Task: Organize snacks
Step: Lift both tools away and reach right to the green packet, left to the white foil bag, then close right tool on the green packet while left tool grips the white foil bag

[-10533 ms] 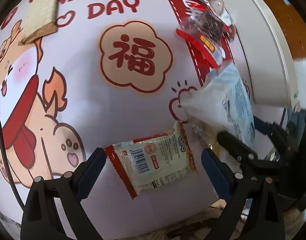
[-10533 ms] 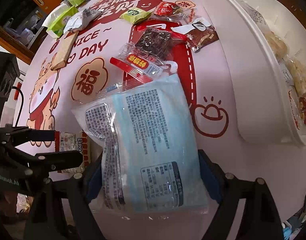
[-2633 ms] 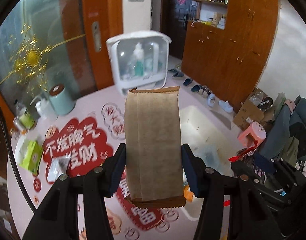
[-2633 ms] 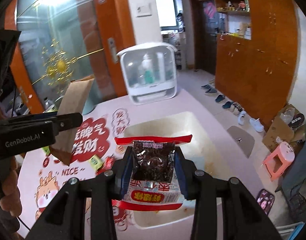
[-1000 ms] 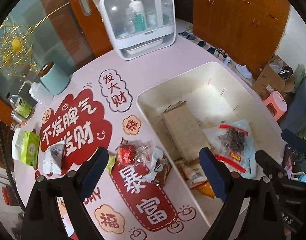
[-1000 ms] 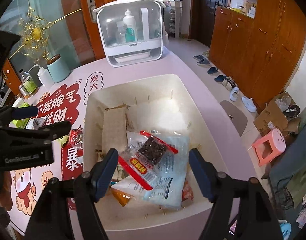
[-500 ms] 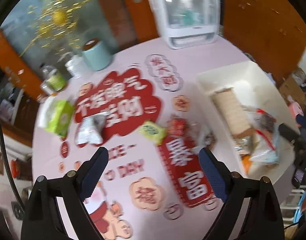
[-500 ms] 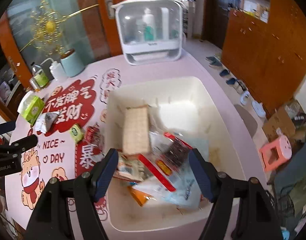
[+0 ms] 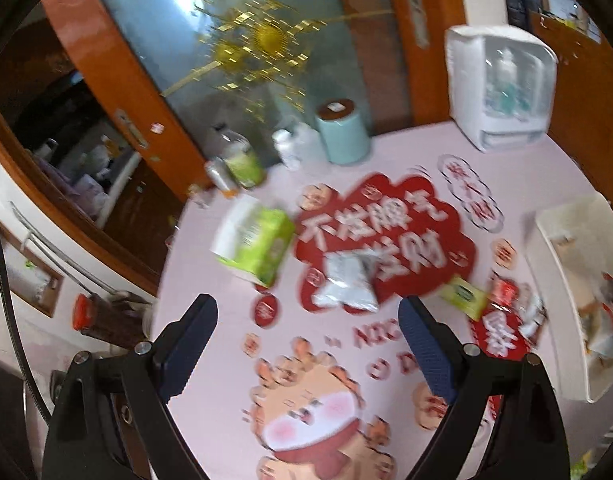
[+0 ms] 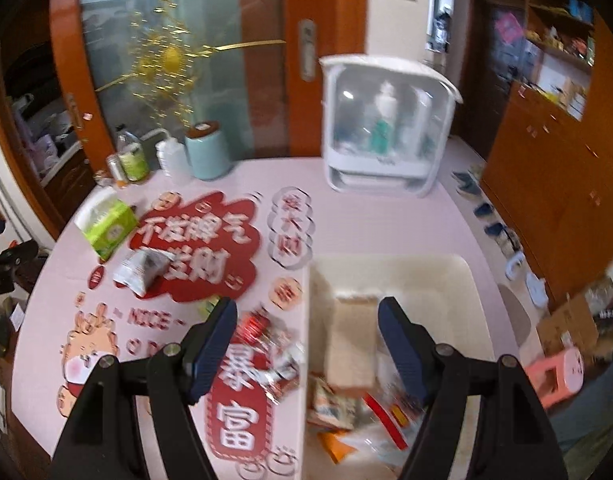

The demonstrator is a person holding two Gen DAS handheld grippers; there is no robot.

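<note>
Both tongs gape empty now, the left gripper (image 9: 306, 344) swinging out over the silver packet (image 9: 348, 280) lying on the red lettering of the tablecloth (image 9: 406, 168), beside the green box (image 9: 254, 246). It looks light, crinkly and slippery, best pinched across its flat middle. The brown packet (image 10: 352, 344) and red-trimmed bag they carried seconds ago now lie in the white bin (image 10: 386, 266) under the right gripper (image 10: 308, 348).

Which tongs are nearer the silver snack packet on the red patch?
Left, likely. The left tongs are open with the silver packet framed just ahead. The right tongs straddle the bin edge; packet off to their left.
</note>
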